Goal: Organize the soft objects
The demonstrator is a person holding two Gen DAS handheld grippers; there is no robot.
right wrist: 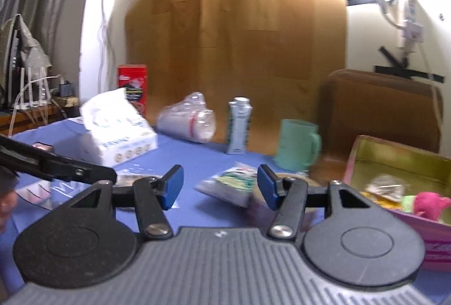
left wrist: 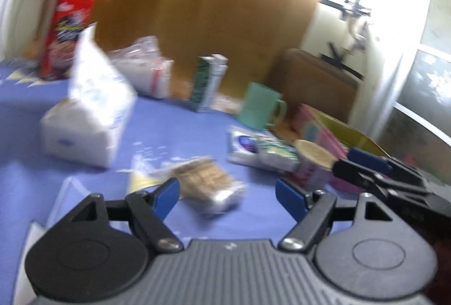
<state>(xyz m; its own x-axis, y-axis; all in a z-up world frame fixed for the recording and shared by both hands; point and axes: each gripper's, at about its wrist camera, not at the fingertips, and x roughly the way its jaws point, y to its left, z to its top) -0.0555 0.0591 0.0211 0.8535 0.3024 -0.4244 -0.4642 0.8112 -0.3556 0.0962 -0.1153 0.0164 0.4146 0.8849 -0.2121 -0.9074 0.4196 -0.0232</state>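
Observation:
My left gripper [left wrist: 229,199] is open just above the blue tablecloth [left wrist: 174,136]. A clear packet of biscuits [left wrist: 205,181] lies on the cloth just beyond its blue pads, untouched. A white and green soft packet [left wrist: 259,148] lies to the right of it. My right gripper [right wrist: 220,186] is also open and holds nothing, and the same white and green packet [right wrist: 231,184] lies flat ahead of its tips. The pink box [right wrist: 363,153] at the right holds a pink plush toy [right wrist: 431,203] and a crinkled wrapper [right wrist: 386,186]. The right gripper's fingers [left wrist: 366,161] show at the right edge of the left wrist view.
A white tissue box [right wrist: 121,136] stands at the left. Along the back are a red cereal box [right wrist: 132,85], a clear bag of white stuff [right wrist: 188,122], a green and white carton [right wrist: 239,124] and a green mug [right wrist: 296,147]. Brown cardboard [right wrist: 239,37] covers the wall behind.

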